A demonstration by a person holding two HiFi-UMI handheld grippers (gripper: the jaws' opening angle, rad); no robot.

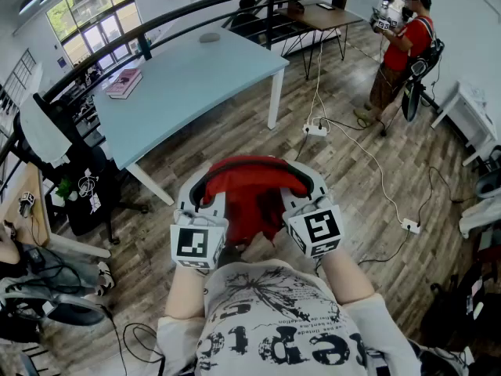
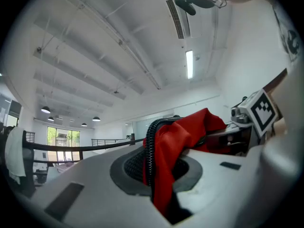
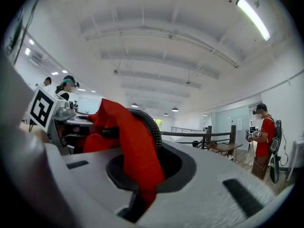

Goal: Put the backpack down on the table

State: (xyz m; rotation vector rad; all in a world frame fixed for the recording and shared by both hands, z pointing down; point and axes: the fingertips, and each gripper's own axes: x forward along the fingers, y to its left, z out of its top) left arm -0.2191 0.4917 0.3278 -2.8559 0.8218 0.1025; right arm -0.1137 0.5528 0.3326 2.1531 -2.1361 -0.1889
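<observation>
The red backpack (image 1: pixel 254 198) hangs in front of me above the wooden floor, its black-edged top stretched between both grippers. My left gripper (image 1: pixel 207 200) is shut on the bag's left side, and red fabric with a black ribbed edge (image 2: pixel 173 144) is pinched between its jaws (image 2: pixel 161 179). On the bag's right side my right gripper (image 1: pixel 304 198) is likewise shut, with red cloth (image 3: pixel 135 148) clamped at its jaws (image 3: pixel 142 186). The light blue table (image 1: pixel 196 77) stands ahead and to the left, apart from the bag.
On the table lie a pink book (image 1: pixel 124 82), a grey disc (image 1: pixel 210 37) and a dark bottle (image 1: pixel 145 49). A black chair (image 1: pixel 86 182) stands at the left. A power strip with cables (image 1: pixel 315 129) lies on the floor. A person in a red shirt (image 1: pixel 403 45) stands far right.
</observation>
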